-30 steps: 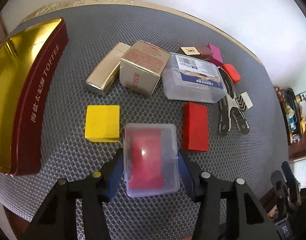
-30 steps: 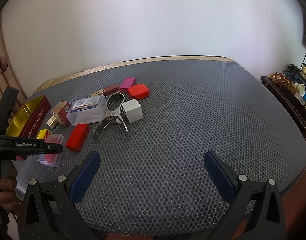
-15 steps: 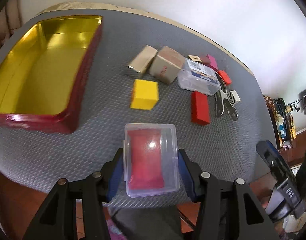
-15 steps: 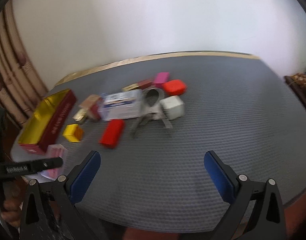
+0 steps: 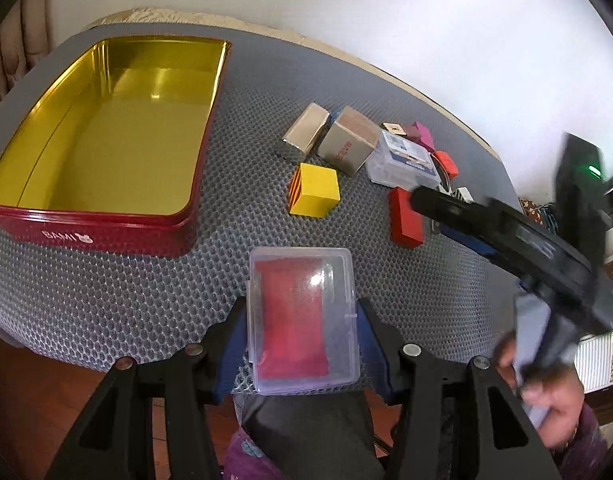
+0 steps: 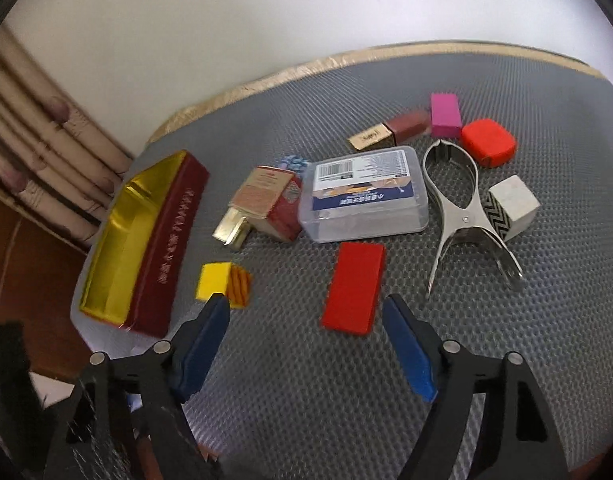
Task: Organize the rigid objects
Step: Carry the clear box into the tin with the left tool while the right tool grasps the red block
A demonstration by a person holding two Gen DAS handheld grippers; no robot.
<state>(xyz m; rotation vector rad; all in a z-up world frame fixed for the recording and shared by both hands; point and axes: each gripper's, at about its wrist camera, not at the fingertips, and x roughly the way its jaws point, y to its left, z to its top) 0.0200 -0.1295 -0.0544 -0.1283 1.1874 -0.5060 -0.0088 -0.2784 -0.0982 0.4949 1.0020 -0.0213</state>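
Note:
My left gripper (image 5: 300, 332) is shut on a small clear plastic box with red contents (image 5: 302, 318) and holds it above the table's near edge, right of the open red tin with a gold inside (image 5: 102, 136). My right gripper (image 6: 306, 344) is open and empty, low over the mat, with a flat red block (image 6: 354, 286) just ahead between its fingers. The tin also shows in the right wrist view (image 6: 146, 240) at the left. The right gripper's body crosses the left wrist view at the right (image 5: 506, 236).
On the grey mat lie a yellow cube (image 6: 224, 286), gold and tan boxes (image 6: 266, 204), a clear labelled box (image 6: 366, 196), metal tongs (image 6: 462, 208), a white cube (image 6: 510, 206), an orange-red piece (image 6: 488, 142), a magenta block (image 6: 444, 114) and a brown block (image 6: 406, 124).
My left gripper has lifted the clear box and drawn it back toward the near edge, bringing the tin into view. My right gripper has moved down and left to the red block.

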